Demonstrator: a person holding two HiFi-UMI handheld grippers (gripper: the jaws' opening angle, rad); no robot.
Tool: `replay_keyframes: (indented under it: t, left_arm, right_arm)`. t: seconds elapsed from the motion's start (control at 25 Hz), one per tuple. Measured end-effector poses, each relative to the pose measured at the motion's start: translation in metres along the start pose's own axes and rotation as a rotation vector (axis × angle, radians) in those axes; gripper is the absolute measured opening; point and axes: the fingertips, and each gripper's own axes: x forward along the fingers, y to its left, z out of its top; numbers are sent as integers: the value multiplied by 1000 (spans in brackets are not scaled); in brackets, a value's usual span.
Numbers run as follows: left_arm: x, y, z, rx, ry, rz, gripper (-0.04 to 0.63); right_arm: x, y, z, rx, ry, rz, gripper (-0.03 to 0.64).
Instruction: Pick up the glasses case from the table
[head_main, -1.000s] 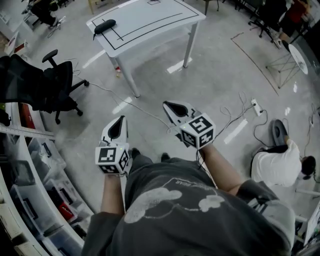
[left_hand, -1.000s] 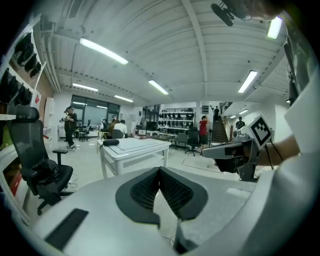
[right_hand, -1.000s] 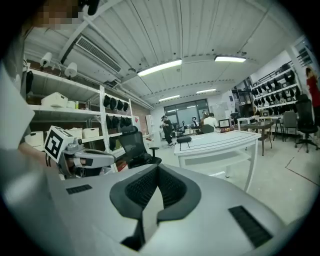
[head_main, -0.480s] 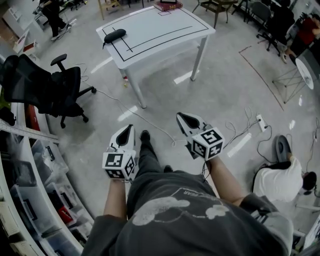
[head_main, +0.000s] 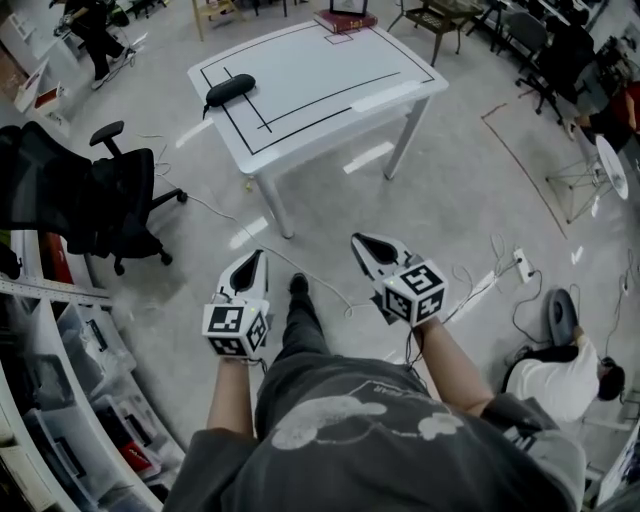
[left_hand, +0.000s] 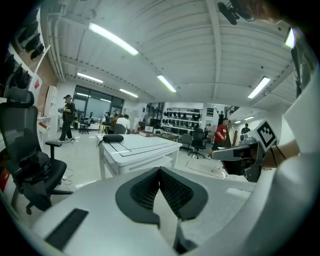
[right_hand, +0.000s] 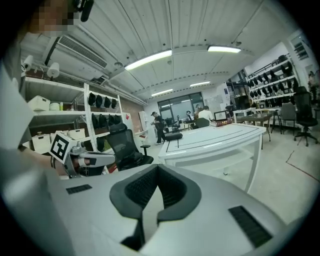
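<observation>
We see a white worktop (head_main: 310, 70) on a glossy grey floor (head_main: 450, 180), a black chair (head_main: 100, 195) left of it, shelves (head_main: 70, 380) along the left, and strip lights (left_hand: 112, 39) overhead.

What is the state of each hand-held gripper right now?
Left hand-held gripper: closed, holding nothing.
Right hand-held gripper: closed, holding nothing.
</observation>
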Motion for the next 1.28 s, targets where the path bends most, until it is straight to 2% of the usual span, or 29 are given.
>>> replay_keyframes:
  t: [0.36,0.8,1.08,1.28]
  left_arm:
    - [99,87,62,55,5,-37,3]
    - [187,194,104,17,16,-38,3]
    - [215,240,119,18,14,-4,3]
    - [240,250,126,29,32,9,3]
  right_arm:
    - [114,-49,56,2,33,-19,0]
    - [246,-91,117,-6,67,-36,0]
    - [289,-105,131,-18,92,-32,0]
    - [305,-125,140,4,86,-30,0]
